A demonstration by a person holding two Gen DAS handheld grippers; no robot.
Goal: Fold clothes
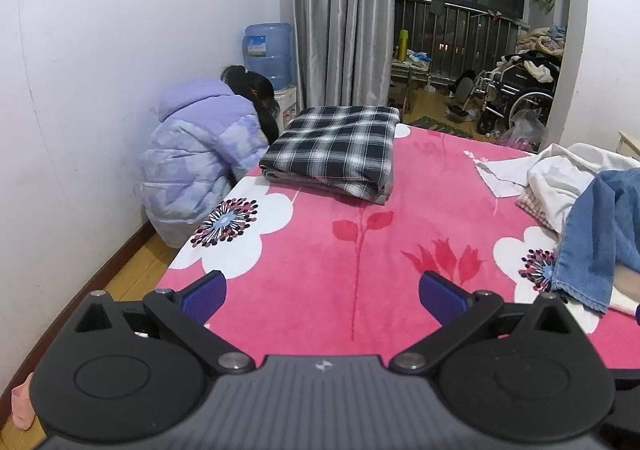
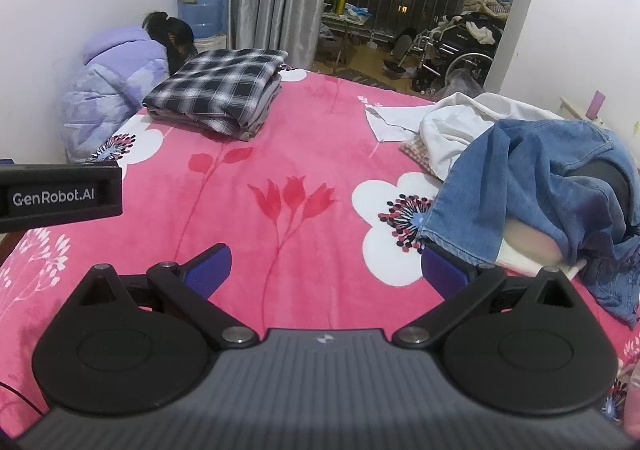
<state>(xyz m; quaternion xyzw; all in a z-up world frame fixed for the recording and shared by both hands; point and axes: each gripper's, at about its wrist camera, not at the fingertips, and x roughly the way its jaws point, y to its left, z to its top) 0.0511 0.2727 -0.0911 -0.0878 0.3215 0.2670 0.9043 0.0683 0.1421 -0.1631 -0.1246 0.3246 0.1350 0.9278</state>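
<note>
Both the left gripper (image 1: 322, 296) and right gripper (image 2: 326, 270) hover spread wide, grasping nothing, over the pink floral fleece blanket (image 2: 304, 153). The crumpled blue denim jeans (image 2: 532, 185) lie just beyond the right gripper's right finger; best to pinch the hem first. "GenRobot.AI" marks the black device (image 2: 60, 195) left. The folded black-and-white plaid cloth (image 2: 220, 85) sits far beyond.

Both cameras sit low at the near edge of the bed (image 1: 320, 234), each looking forward between its own gripper fingers toward the far window. The left wrist view stands further left, taking in the left wall and floor. The right wrist view stands further right, closer to the jeans (image 2: 532, 185). Both share the blanket, the folded plaid cloth (image 1: 336, 145) (image 2: 220, 85) and the clothes pile
</note>
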